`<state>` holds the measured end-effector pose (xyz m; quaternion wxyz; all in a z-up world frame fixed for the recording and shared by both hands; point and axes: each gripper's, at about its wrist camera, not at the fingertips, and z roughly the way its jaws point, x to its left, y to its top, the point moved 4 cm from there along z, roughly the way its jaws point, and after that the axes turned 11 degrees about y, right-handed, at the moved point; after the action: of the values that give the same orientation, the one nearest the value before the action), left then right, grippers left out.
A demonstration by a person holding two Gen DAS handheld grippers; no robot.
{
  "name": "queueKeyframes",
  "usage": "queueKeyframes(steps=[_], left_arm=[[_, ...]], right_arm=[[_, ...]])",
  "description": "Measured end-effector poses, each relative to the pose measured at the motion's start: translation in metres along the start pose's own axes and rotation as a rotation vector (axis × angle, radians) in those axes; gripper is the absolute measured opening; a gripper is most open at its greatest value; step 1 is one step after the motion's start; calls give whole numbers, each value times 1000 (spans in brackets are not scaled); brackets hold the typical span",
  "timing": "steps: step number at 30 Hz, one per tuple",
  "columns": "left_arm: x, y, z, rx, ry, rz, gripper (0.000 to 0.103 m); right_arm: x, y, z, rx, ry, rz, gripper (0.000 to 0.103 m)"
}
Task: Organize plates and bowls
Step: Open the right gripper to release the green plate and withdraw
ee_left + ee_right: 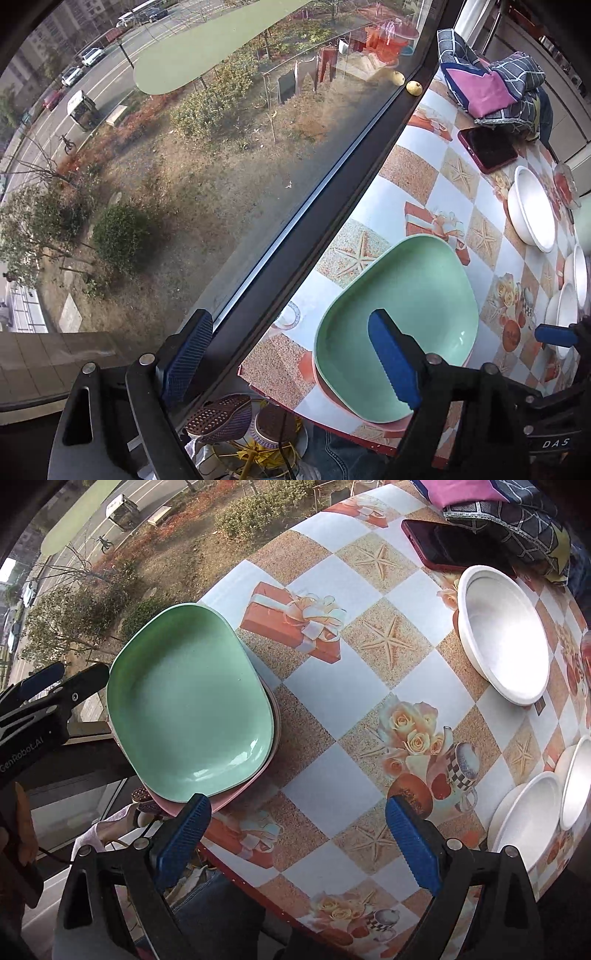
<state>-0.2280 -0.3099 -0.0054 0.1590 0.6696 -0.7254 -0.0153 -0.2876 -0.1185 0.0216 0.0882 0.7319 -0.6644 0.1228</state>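
Blue-padded fingers [183, 836] of both grippers are spread wide, with nothing held between them.

The right gripper [297, 843] is pointed straight down over the patterned table [332, 701]; the left gripper [291, 354] is tilted steeply down at the table's window edge, one finger over the green plate [402, 317] (stacked on a pink plate [236, 794]). White bowls [506, 635] are seen well apart, further along the table.
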Motion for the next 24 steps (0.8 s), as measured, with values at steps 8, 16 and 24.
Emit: queueKeyframes(steps=[8, 16, 24], left_arm=[[5, 32, 53, 114, 208, -63, 89], [-31, -26, 52, 104, 243, 129, 88], [-18, -32, 27, 71, 202, 56, 88]], right_arm=[[-18, -16, -6, -7, 24, 62, 96], [-30, -16, -14, -27, 29, 123, 96], [-37, -18, -15, -5, 40, 167, 96]])
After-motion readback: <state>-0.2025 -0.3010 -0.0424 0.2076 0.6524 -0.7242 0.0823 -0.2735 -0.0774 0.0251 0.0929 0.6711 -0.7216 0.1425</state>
